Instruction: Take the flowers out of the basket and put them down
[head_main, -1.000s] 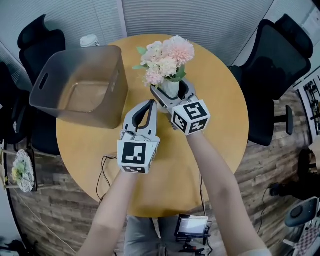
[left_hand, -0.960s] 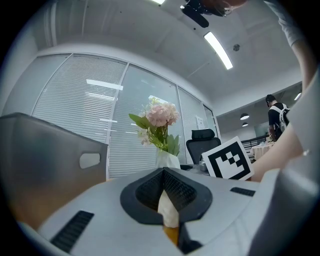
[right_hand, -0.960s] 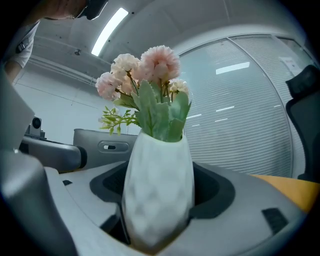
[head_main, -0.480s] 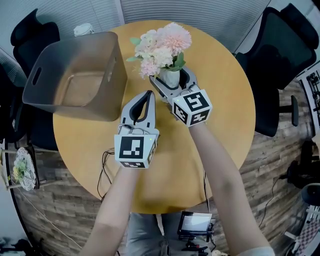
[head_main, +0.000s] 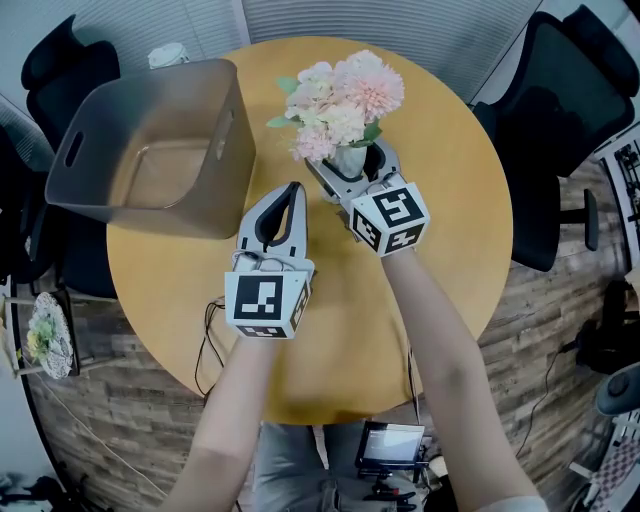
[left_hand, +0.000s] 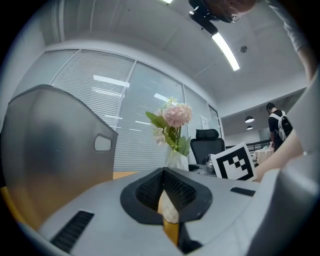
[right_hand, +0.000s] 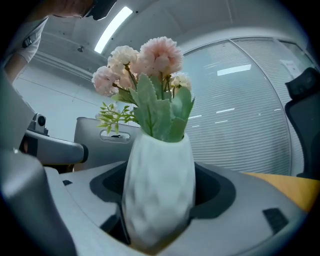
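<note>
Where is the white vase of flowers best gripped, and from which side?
Grip the white vase around its belly, coming in level from the person's side, a jaw on each flank. It stands upright and narrow, while the flowers above spread wide and look soft. The right gripper holds it this way.

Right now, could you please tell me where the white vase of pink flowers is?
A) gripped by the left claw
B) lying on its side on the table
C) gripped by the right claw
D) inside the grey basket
C: the right claw is shut on both sides of the upright white vase, which is outside the grey basket.
</note>
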